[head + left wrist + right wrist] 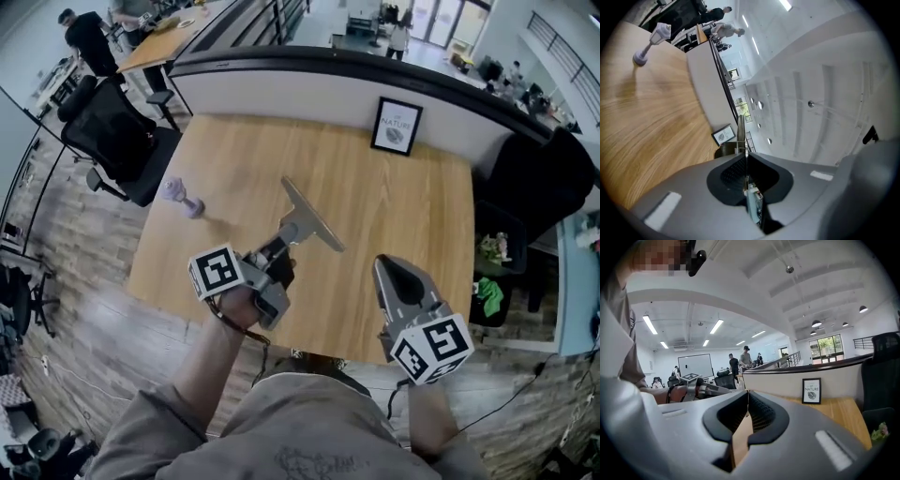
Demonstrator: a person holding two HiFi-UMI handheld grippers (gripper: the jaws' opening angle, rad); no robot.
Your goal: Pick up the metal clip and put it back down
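The left gripper (284, 246) is squeezed tight on the metal clip (310, 217) and holds it up in the air over the wooden table (403, 206). The right gripper (382, 265) is pressed closed with nothing in it. Next to the table a dark bin (514, 272) has something green (489, 295) inside, but it is too small to tell what it is.

There is one wooden table (412, 244), one metal clip (314, 220), one framed picture (396, 126) and one small purple object (181, 197). There are two grippers: the left gripper (281, 246) and the right gripper (389, 272). There are two black chairs: the left chair (117, 136) and the right chair (544, 178).
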